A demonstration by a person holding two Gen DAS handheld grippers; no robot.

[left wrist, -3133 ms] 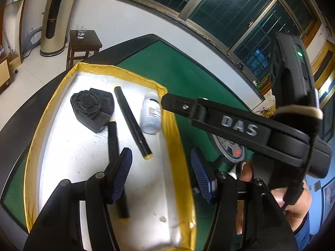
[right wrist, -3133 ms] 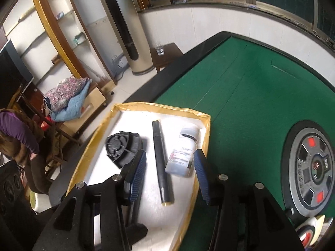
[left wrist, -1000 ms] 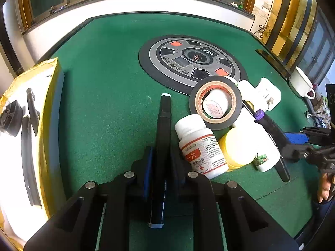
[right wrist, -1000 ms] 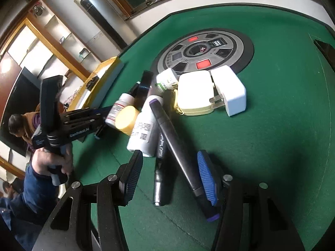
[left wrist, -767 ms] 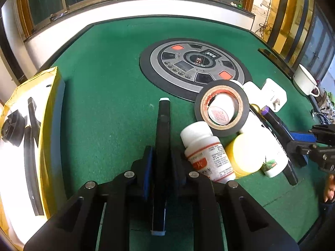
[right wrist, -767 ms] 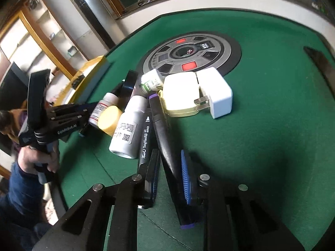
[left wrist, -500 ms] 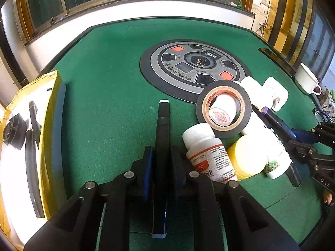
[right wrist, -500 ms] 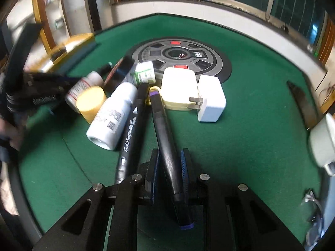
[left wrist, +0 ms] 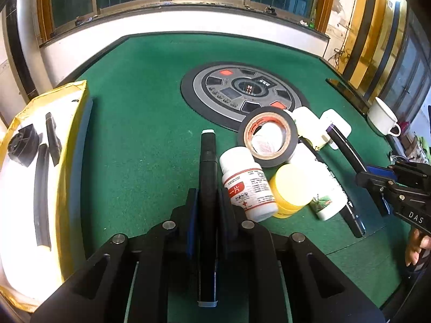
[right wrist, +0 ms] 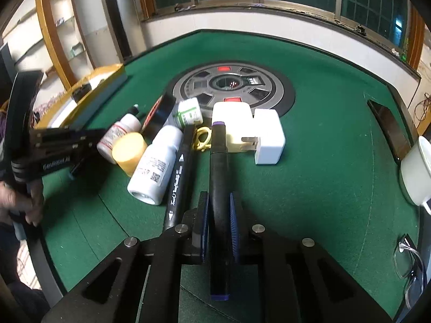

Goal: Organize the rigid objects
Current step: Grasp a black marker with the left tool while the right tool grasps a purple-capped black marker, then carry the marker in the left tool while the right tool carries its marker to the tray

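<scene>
My left gripper (left wrist: 208, 202) is shut on a black marker with a white tip (left wrist: 208, 161), held over the green felt table (left wrist: 140, 140). My right gripper (right wrist: 218, 210) is shut on a black marker with purple ends (right wrist: 219, 167), beside the pile. The pile holds a red-label pill bottle (left wrist: 246, 185), a yellow-capped jar (left wrist: 292, 185), a black tape roll (left wrist: 268, 137), a white bottle (right wrist: 156, 164), another black marker (right wrist: 179, 177) and white chargers (right wrist: 268, 134). The yellow-edged white tray (left wrist: 72, 140) at the left holds a black round part (left wrist: 23, 145) and black markers (left wrist: 43, 191).
A round grey control panel (left wrist: 242, 91) sits in the table's middle. A white mug (left wrist: 382, 119) stands at the right edge, also in the right wrist view (right wrist: 416, 172). Glasses (right wrist: 409, 258) lie near the front right. A black slot (right wrist: 388, 129) is set in the felt.
The right gripper closed on the purple-ended marker and lifted it straight from the pile. The left gripper stays shut on its marker and has barely moved.
</scene>
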